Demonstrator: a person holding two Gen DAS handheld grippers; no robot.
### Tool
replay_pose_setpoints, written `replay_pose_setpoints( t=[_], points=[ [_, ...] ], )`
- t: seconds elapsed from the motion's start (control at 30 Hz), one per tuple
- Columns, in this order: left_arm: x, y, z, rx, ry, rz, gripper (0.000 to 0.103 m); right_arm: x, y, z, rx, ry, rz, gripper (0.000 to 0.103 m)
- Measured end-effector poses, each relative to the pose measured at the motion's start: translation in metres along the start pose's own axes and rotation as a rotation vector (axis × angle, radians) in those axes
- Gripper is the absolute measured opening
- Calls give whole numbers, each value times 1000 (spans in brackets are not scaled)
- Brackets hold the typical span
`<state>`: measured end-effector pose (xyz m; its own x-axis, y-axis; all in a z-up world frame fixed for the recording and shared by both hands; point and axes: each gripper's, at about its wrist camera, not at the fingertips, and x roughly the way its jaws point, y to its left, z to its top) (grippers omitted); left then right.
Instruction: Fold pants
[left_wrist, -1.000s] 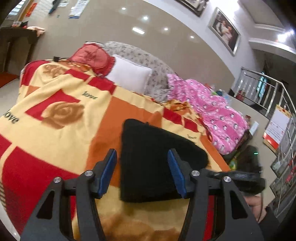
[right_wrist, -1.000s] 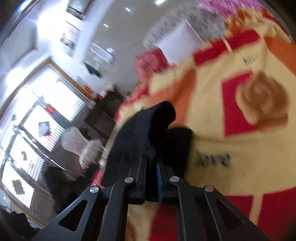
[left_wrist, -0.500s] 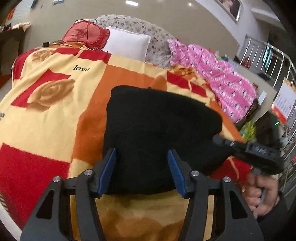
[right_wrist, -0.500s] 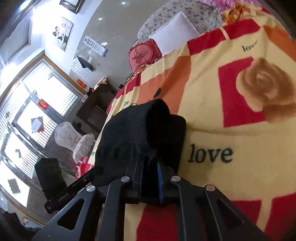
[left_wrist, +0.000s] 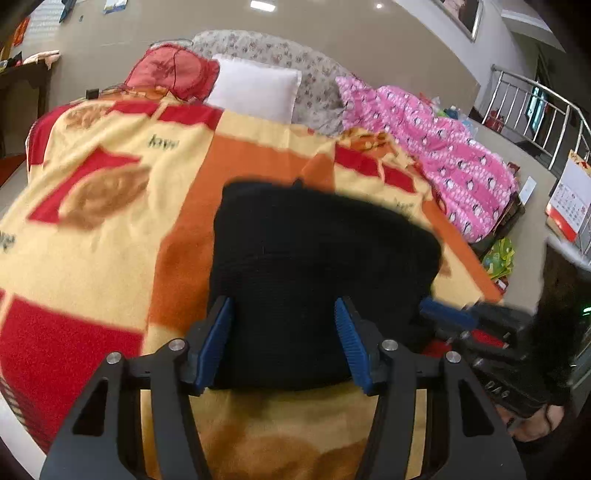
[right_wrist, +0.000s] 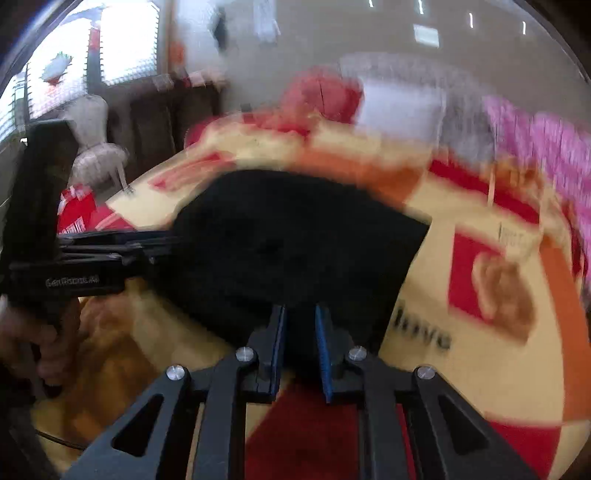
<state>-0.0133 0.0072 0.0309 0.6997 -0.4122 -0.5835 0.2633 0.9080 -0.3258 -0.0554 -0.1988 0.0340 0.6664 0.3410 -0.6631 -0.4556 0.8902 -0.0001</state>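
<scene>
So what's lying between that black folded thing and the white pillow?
Only the patterned blanket, orange and cream there, lies between the black pants and the white pillow; the left wrist view shows it.

The bed (left_wrist: 110, 240) carries a rose-patterned blanket (left_wrist: 92, 258); on it lie folded black pants (left_wrist: 314, 258), and a white pillow (left_wrist: 255, 88) at the far end.

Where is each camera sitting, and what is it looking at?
Left wrist view: sits on the left gripper, looking along its wide-apart fingers over the black pants on the blanket towards the white pillow; the right gripper shows at right.
Right wrist view: sits on the right gripper, looking along its slightly parted fingers at the pants; very blurred; the left gripper shows at left.
Shared: pants, blanket, pillow, each other's gripper.
</scene>
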Motion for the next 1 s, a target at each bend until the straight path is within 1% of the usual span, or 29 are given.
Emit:
replay_pose_setpoints(
  t=[0.07,0.13,0.17,0.23,0.27,0.3,0.33,0.43,0.53,0.6,0.67,0.7,0.73,0.8,0.83,0.87,0.93,0.97,1.0],
  points=[
    [-7,-11,23,55,-74,-21,55,-1,-6,1,39,3,25,15],
    [0,-13,40,76,-85,-13,55,-2,-8,2,43,-1,29,15],
    [10,-10,50,65,-72,-16,55,-3,-9,2,44,-1,31,15],
    [40,1,61,24,17,-36,55,-4,-8,1,46,-4,32,15],
    [60,7,62,9,86,-32,55,-4,-7,0,47,-6,33,15],
    [74,11,60,11,116,-30,55,-1,-7,1,49,-7,33,15],
    [80,13,60,28,106,-36,57,-1,-8,2,51,-9,33,15],
    [83,19,62,-12,125,-69,56,2,-10,0,58,-11,37,15],
    [79,14,55,29,93,-47,57,2,-15,2,84,-6,55,17],
    [77,13,53,32,77,-39,57,-4,-22,8,127,-7,81,19],
    [78,13,54,30,74,-36,57,-18,-33,21,178,-83,69,19],
    [77,13,54,33,72,-33,57,-23,-38,28,193,-113,45,19],
    [77,12,54,35,70,-30,57,-24,-44,39,204,-139,4,20],
    [77,12,53,38,66,-24,57,-15,-51,51,206,-144,-22,22],
    [77,11,53,40,64,-21,57,-3,-55,56,211,-123,-13,22],
    [77,11,53,41,62,-19,57,16,-60,57,218,-77,-4,22],
    [77,10,53,47,59,-7,57,58,-68,50,245,58,4,22],
    [76,10,53,49,58,-6,57,60,-72,45,266,-6,18,21],
    [75,10,53,48,56,-7,57,62,-77,43,298,-6,42,21]
  ],
)
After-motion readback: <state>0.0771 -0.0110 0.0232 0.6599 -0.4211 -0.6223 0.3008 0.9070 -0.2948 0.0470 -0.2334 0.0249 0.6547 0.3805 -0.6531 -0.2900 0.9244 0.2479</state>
